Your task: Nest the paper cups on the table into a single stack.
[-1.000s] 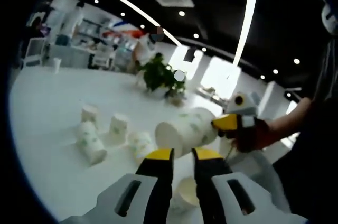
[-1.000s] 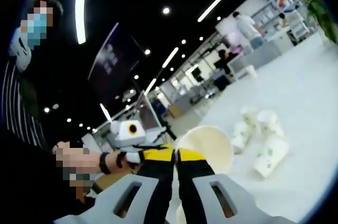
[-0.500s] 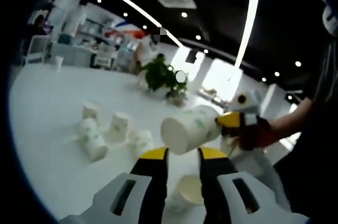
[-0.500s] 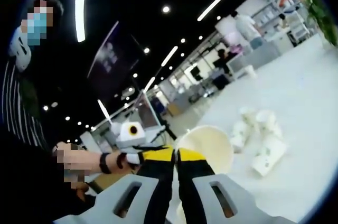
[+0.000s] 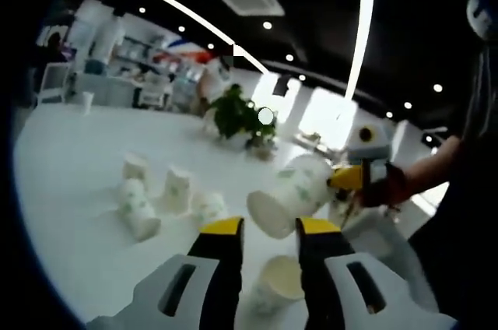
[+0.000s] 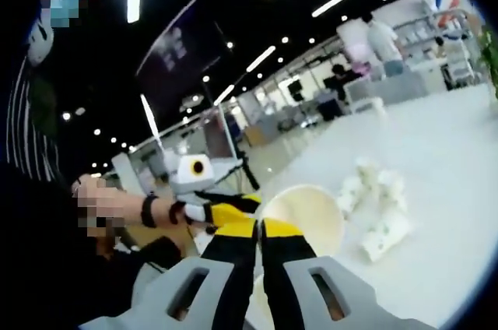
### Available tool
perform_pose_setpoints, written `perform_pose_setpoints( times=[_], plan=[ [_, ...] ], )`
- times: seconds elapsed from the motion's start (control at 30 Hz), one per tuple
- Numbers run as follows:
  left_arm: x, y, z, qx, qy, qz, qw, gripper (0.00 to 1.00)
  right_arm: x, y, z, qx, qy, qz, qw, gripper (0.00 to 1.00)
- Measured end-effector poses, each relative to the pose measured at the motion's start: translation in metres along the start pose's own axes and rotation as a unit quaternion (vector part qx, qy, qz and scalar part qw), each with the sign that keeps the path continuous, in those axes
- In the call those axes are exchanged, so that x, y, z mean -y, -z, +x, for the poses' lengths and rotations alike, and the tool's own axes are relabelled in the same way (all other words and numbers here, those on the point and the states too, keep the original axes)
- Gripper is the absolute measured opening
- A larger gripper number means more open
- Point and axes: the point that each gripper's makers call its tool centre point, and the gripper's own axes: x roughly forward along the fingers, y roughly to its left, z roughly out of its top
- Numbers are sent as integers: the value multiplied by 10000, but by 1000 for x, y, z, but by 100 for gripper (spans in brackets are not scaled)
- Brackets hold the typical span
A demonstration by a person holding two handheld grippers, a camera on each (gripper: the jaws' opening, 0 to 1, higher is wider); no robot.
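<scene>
Right gripper (image 6: 258, 227) pinches a cup (image 5: 292, 194) by its rim; left gripper (image 5: 269, 226) gapes empty over the open cup (image 5: 278, 279). Line it up above that cup, base first.

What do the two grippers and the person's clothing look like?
The left gripper and the right gripper each have black jaws with yellow tips on pale grey bodies with slots. The person wears a dark wristband and a dark sleeve.

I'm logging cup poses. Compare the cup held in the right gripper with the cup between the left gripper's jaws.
The held cup is airborne, lying sideways, pinched at its rim by the right gripper. The lower cup sits mouth up between the left gripper's parted jaws. Both are white with green print.
</scene>
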Motion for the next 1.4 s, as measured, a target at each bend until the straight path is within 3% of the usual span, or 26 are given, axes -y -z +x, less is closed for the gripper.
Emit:
perform_pose_setpoints(
  times=[0.17,0.63,0.73,1.03,1.17,1.4],
  plan=[
    [1,4,-3,11,-46,33,10000,33,-9,2,-1,-234,-32,-374,9990,0],
    [-5,4,-8,92,-318,462,9984,52,-11,10,-2,-842,-39,-906,9923,0],
    [-8,4,-10,111,-350,532,9979,57,-9,16,-2,-1094,-8,-1258,9860,0],
    [-10,8,-13,75,-426,709,9965,69,-16,34,-1,-1703,-166,-1779,9691,0],
    [-8,10,-15,88,-454,1031,9936,75,-17,41,-1,-1951,-213,-1950,9610,0],
    [-9,12,-19,96,-528,1426,9883,83,-21,50,2,-2396,-280,-2468,9386,0]
  ],
)
